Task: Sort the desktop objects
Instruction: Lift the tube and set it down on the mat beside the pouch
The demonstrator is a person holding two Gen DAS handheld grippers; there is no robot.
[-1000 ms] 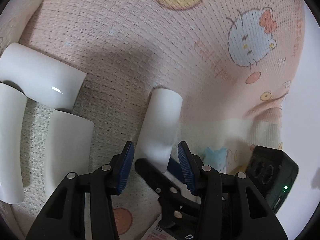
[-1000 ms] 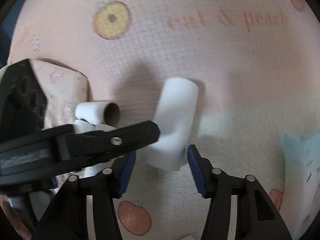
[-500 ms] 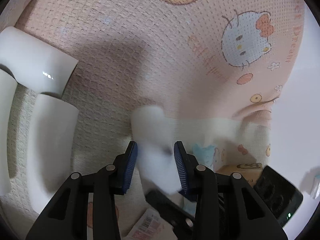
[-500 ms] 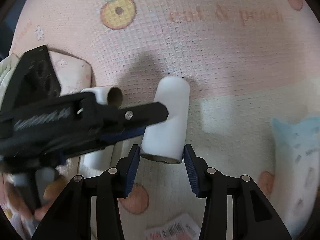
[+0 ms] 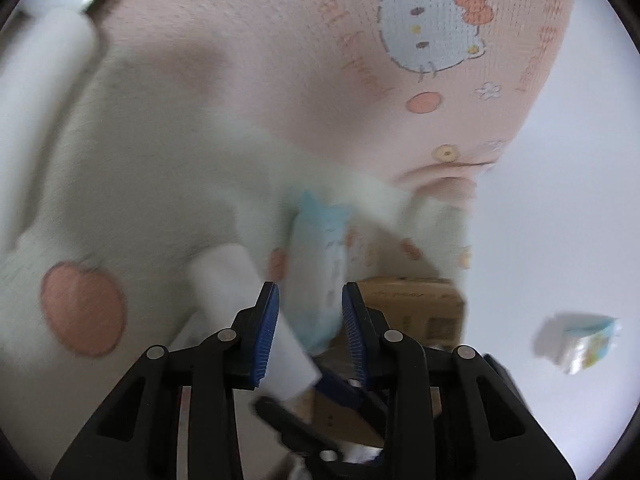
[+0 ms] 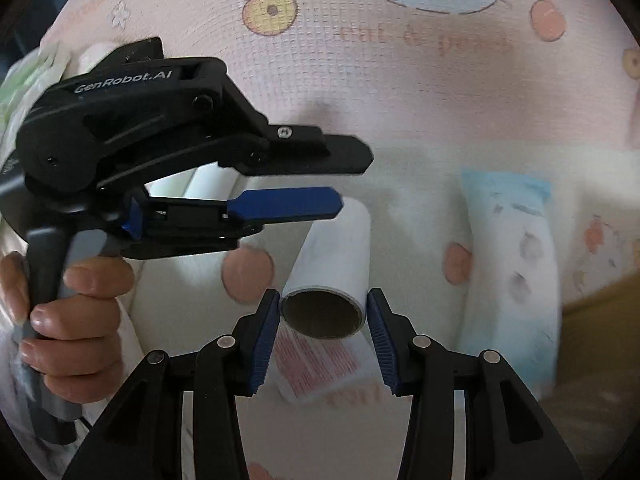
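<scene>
R gripper (image 6: 323, 332) clamps the roll (image 6: 332, 268) between its pads. L gripper (image 5: 309, 330) closing, nothing between its jaws, roll left of them. Risk: L jaws bump roll, knocking it loose.

The mat (image 6: 400, 92) is pale pink above and cream below, printed with a white cat face wearing an orange-red bow (image 5: 472, 4), peach-coloured fruit, yellow rings, small white flowers and faded orange lettering. The roll (image 6: 332, 264) is white with a brown cardboard core. A white label (image 6: 320, 364) under it carries red stripes. The packet (image 6: 512, 248) is light blue and white with grey marks. The box (image 5: 424, 308) is brown cardboard. Both the left claw (image 6: 304, 184) and the right claw (image 6: 324, 340) are black with blue ribbed pads; the left one bears white lettering.
</scene>
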